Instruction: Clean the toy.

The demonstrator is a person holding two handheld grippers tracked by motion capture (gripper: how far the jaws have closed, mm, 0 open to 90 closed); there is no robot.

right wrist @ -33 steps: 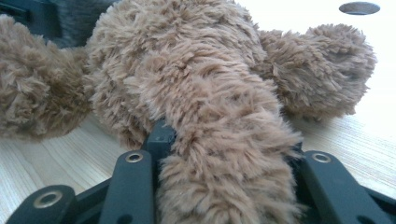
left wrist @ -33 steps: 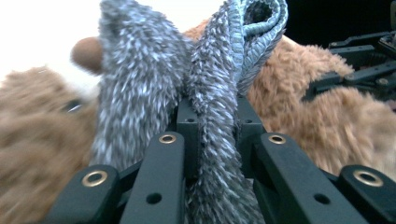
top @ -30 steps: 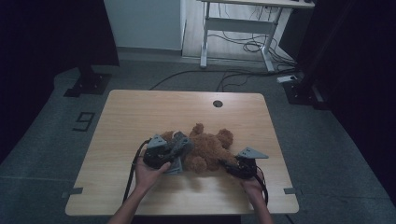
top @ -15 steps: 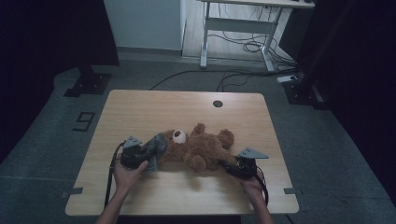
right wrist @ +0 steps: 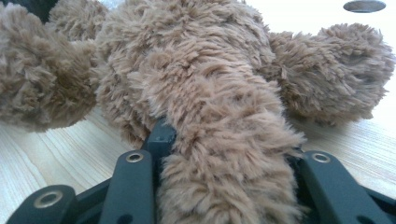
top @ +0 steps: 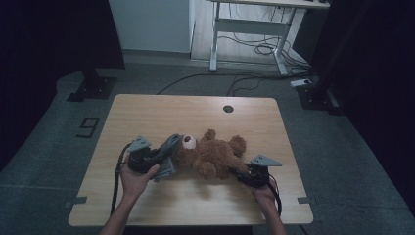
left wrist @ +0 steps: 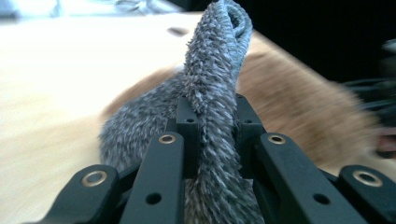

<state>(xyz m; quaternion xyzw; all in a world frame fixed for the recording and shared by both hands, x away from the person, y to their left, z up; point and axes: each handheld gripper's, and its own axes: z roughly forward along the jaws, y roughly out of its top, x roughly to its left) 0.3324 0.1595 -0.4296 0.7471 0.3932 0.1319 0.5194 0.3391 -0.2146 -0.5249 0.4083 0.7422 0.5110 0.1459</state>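
Light wooden table, brown teddy bear lying on it, grey fuzzy cloth alongside

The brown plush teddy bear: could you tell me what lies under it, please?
The light wooden table lies under the brown plush teddy bear; the grey fuzzy cloth covers its head end, so anything beneath stays hidden.

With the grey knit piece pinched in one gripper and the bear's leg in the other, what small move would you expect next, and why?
Probably a further short pull of the left gripper away from the teddy bear, toward the table's left edge. Its jaws are shut on the grey knit garment, which looks stretched taut but bunched at the bear's head end, not yet free. The right gripper clamps the bear's leg, anchoring it.
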